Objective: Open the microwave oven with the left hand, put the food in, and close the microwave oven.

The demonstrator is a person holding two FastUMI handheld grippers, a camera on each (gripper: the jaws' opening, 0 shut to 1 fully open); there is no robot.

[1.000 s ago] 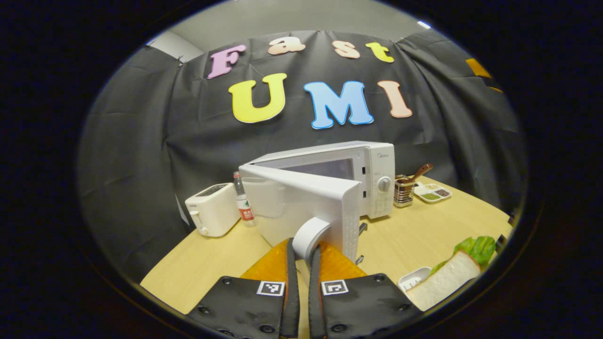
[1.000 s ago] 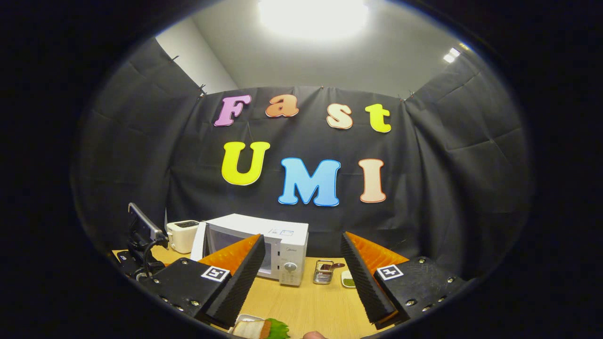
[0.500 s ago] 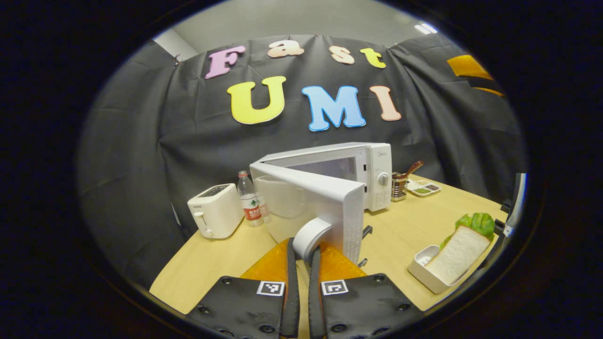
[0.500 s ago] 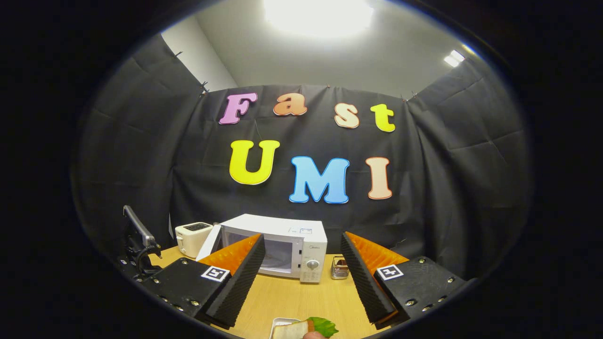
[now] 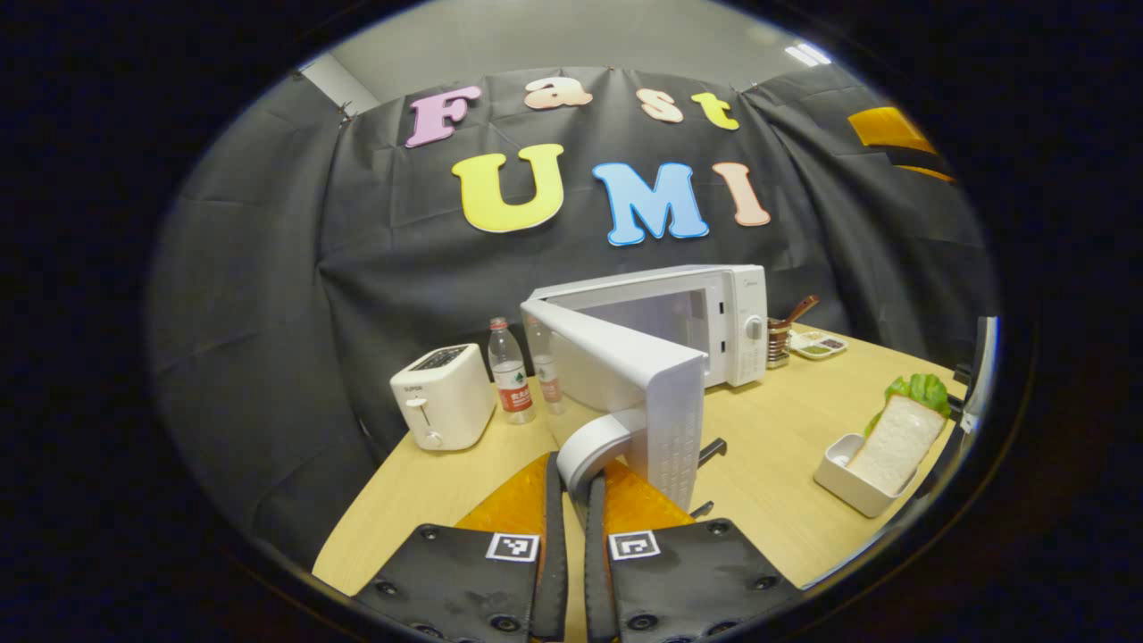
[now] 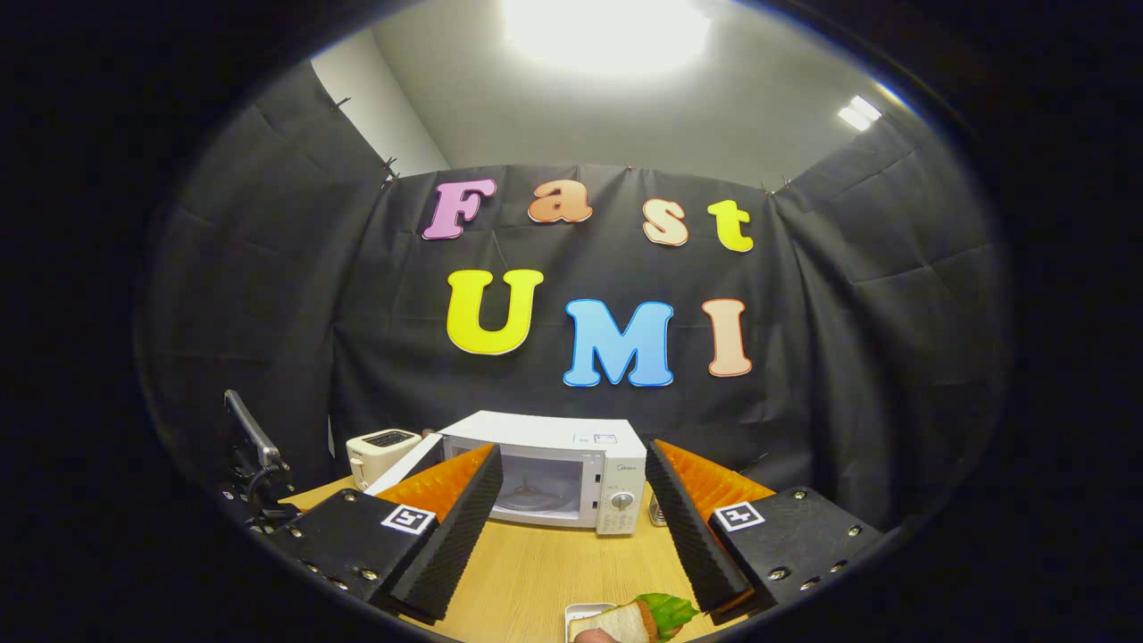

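On a light wooden table [image 5: 786, 500] inside a booth with black cloth walls and a bright ceiling light, a white microwave [image 5: 714, 313] sits near the back. Beside it on one side: white toaster [image 5: 442, 397], two plastic bottles [image 5: 511, 371]. On the other side: a metal utensil holder [image 5: 779, 335] and a small condiment tray [image 5: 820, 345].

Left gripper [image 5: 571, 473] jaws nearly closed, clamped on the curved white door handle [image 5: 594, 442]; both fingers press its sides. Microwave door [image 5: 638, 375] swung well open, cavity visible; in the right gripper view the turntable shows inside.

Right gripper [image 6: 571, 518] jaws spread wide, holding nothing, raised above the table and facing the microwave front.

Food: sandwich [image 5: 897, 433] of white bread with green lettuce, leaning in a small white tray [image 5: 844, 473], near the table's front edge, well apart from the microwave. In the right gripper view it sits just below the fingers, at the bottom edge.
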